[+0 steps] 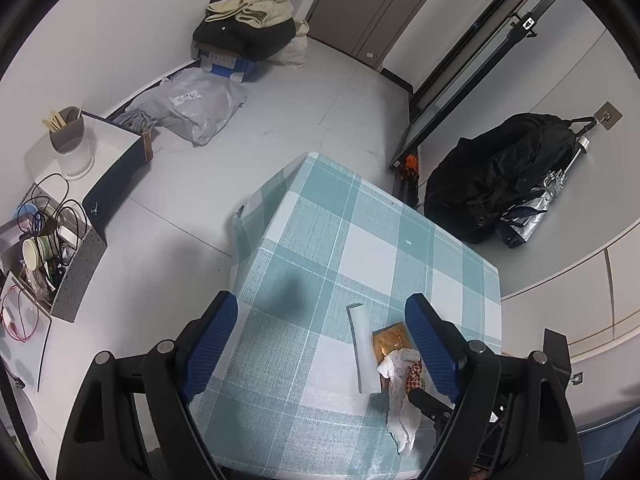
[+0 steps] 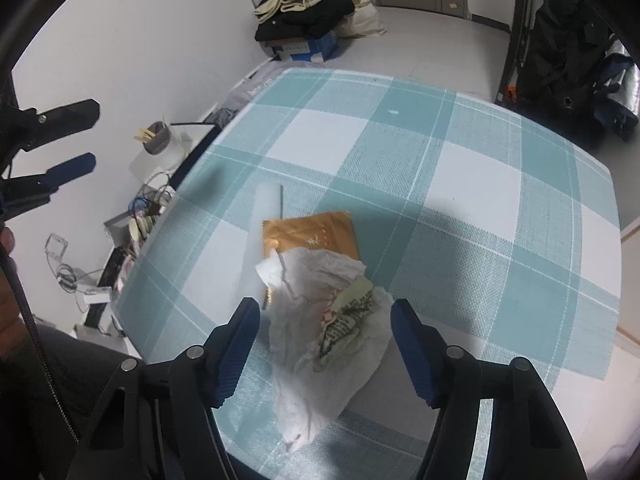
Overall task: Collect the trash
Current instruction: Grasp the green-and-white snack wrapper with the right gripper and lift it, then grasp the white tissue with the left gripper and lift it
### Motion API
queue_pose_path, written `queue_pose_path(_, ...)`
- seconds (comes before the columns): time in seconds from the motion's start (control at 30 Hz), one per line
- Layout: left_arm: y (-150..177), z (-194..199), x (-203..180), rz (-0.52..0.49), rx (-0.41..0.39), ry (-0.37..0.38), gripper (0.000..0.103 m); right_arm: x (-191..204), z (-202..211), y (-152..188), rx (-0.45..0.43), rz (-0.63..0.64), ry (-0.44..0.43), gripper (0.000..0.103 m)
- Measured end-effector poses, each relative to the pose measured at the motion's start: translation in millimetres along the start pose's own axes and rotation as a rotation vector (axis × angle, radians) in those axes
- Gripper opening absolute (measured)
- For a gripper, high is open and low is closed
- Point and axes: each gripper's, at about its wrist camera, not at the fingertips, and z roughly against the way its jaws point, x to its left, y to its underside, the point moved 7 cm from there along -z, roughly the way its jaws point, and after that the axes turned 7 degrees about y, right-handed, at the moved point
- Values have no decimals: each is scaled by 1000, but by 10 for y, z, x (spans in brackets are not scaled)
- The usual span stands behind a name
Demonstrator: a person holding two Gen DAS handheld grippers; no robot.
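Observation:
A small pile of trash lies on the teal checked tablecloth (image 2: 480,200). It holds a crumpled white tissue (image 2: 316,340), a printed wrapper (image 2: 348,316) on top of it, an orange packet (image 2: 312,236) and a white roll (image 2: 260,240). My right gripper (image 2: 326,332) points down over the pile with the tissue and wrapper between its blue pads, which stand just clear of them. My left gripper (image 1: 322,336) hangs open above the tablecloth (image 1: 320,240). The white roll (image 1: 364,348), orange packet (image 1: 390,340) and tissue (image 1: 400,392) lie beside its right finger. The left gripper (image 2: 68,140) also shows at the left of the right wrist view.
A low white shelf left of the table carries a cup of chopsticks (image 1: 68,140) and a grey box of cables and paper cups (image 1: 60,248). On the floor lie a grey plastic bag (image 1: 192,108), clothes piled on a blue box (image 1: 244,28) and a black backpack (image 1: 500,176).

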Motion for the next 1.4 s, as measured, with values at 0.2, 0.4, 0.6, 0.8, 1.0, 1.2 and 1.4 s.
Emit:
queue_pose_path(0.2, 5, -34, 5, -5, 15, 1, 83, 6, -113, 15, 33, 24, 34, 47)
queue_pose_path(0.4, 1, -55, 14, 9, 24, 9, 83, 0, -166, 57, 46, 61, 90, 27)
queue_pose_path(0.6, 10, -72, 20, 11, 26, 3, 83, -65, -131, 74, 41, 46, 83, 19)
queue_pose_path(0.8, 29, -83, 18, 1, 23, -10, 83, -89, 28, 73, -4, 16, 38, 17)
queue_pose_path(1.0, 43, -7, -261, -108, -26, 15, 83, -167, 351, 40, -100, -26, -37, 17)
queue_pose_path(1.2, 256, -151, -633, -298, 25, 61, 83, -432, 595, 90, -161, -91, -30, 17)
queue_pose_path(1.4, 736, -662, -907, -527, 257, 92, 83, -900, 798, 212, -202, -186, 0, 17)
